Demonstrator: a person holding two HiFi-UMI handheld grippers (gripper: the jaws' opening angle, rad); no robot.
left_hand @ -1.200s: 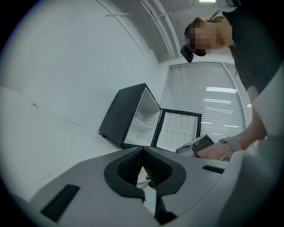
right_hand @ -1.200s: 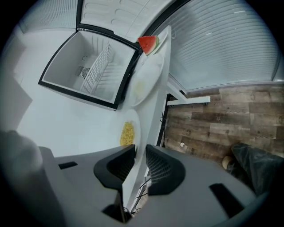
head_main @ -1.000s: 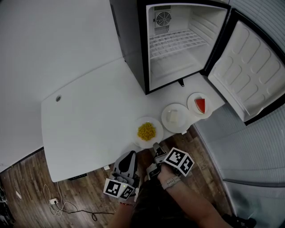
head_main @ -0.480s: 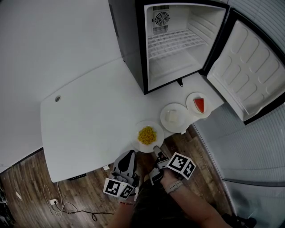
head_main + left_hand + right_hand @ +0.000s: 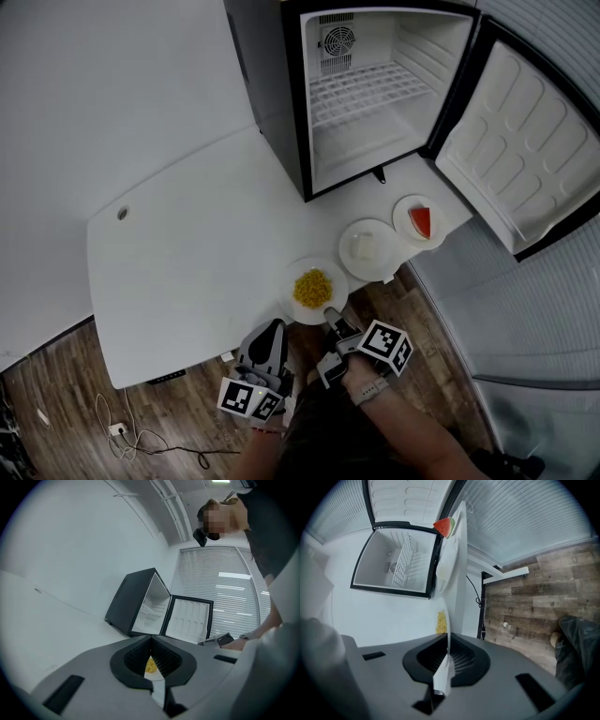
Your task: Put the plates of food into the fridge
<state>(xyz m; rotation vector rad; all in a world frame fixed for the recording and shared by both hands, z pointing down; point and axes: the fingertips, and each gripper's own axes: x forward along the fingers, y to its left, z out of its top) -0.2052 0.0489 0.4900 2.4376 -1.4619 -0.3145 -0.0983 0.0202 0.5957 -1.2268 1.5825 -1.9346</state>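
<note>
Three white plates stand in a row on the white table (image 5: pixel 187 244) before the open fridge (image 5: pixel 361 103): corn (image 5: pixel 314 289), a pale food (image 5: pixel 367 248) and watermelon (image 5: pixel 419 221). My right gripper (image 5: pixel 330 315) is at the corn plate's near rim. In the right gripper view the rim (image 5: pixel 443 672) runs edge-on between the pads, and the right gripper (image 5: pixel 447 637) is shut on it, its jaws having just been closing. My left gripper (image 5: pixel 275 328) hangs off the table's near edge, left of that plate. In its own view the left gripper (image 5: pixel 151 639) is shut on nothing.
The fridge door (image 5: pixel 525 150) swings out to the right, past the watermelon plate. Inside are a wire shelf (image 5: pixel 366 89) and a bare floor below it. Wooden floor (image 5: pixel 56 412) with a cable lies beneath the table edge. Slatted blinds (image 5: pixel 534 309) fill the right side.
The right gripper has shifted and rolled a little at the corn plate's near rim. The left gripper has stayed where it was.
</note>
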